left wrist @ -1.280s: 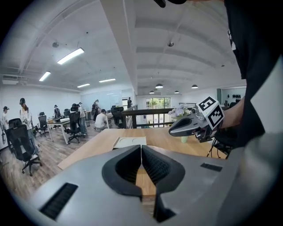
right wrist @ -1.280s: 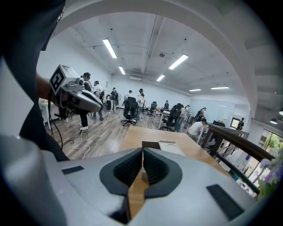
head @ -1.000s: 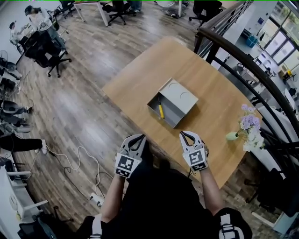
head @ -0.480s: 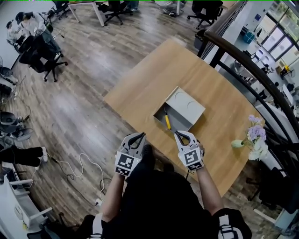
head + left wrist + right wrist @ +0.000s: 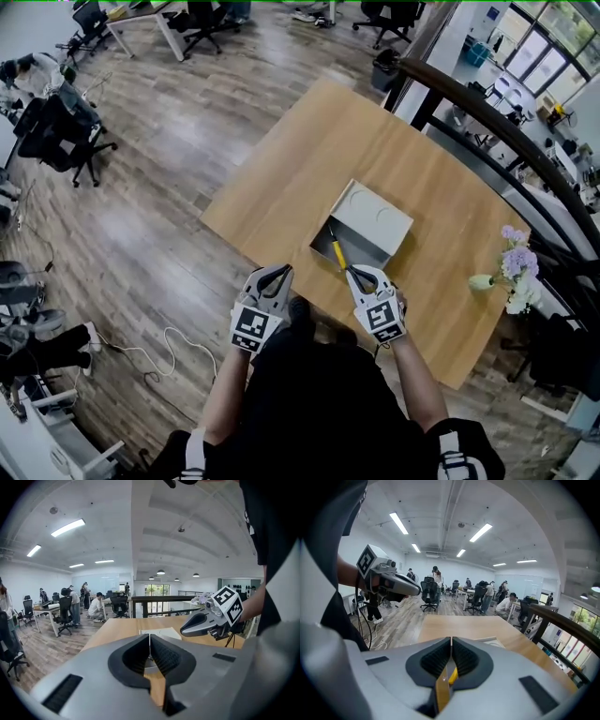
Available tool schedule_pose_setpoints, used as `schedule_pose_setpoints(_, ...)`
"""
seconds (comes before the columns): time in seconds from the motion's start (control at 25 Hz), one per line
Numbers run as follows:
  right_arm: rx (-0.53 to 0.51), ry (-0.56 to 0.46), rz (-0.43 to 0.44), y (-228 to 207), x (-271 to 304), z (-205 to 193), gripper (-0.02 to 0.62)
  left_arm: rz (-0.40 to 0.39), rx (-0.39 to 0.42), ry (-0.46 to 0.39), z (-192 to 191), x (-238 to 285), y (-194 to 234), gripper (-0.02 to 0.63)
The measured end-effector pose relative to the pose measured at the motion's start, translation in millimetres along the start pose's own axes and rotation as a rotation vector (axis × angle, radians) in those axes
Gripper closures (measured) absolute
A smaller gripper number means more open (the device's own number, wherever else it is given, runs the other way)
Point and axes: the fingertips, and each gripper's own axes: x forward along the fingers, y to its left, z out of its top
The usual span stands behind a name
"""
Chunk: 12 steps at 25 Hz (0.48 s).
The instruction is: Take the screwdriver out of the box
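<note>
An open grey box [image 5: 367,228] lies on the wooden table [image 5: 309,159], and a yellow-handled screwdriver [image 5: 337,252] rests along its left inner side. My right gripper [image 5: 360,273] is shut and empty, its tips just short of the screwdriver's near end. The yellow handle [image 5: 452,676] shows below the closed jaws in the right gripper view, with the box [image 5: 493,641] beyond. My left gripper [image 5: 279,273] is also shut and empty. It hovers at the table's near edge, left of the box [image 5: 160,632]. The right gripper [image 5: 206,623] shows in the left gripper view.
A vase of purple and white flowers [image 5: 509,272] stands at the table's right edge. A dark curved railing [image 5: 487,117] runs behind the table. Office chairs [image 5: 58,127] and a cable [image 5: 178,342] are on the wooden floor to the left. People [image 5: 506,603] sit at far desks.
The table and box have drawn nearer in the head view. My right gripper has moved up to the box's near edge by the screwdriver. My left gripper has barely shifted.
</note>
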Motion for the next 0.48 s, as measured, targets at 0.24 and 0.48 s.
schedule_pose_setpoints(0.24, 0.035, 0.040, -0.058, -6, 15, -5, 0.568, -0.073, 0.017, -0.003, 1, 12, 14, 0.581)
schedule_pose_setpoints(0.48, 0.064, 0.105, -0.120, -7, 27, -19, 0.568, -0.151, 0.040, -0.008, 0, 18, 28, 0.580)
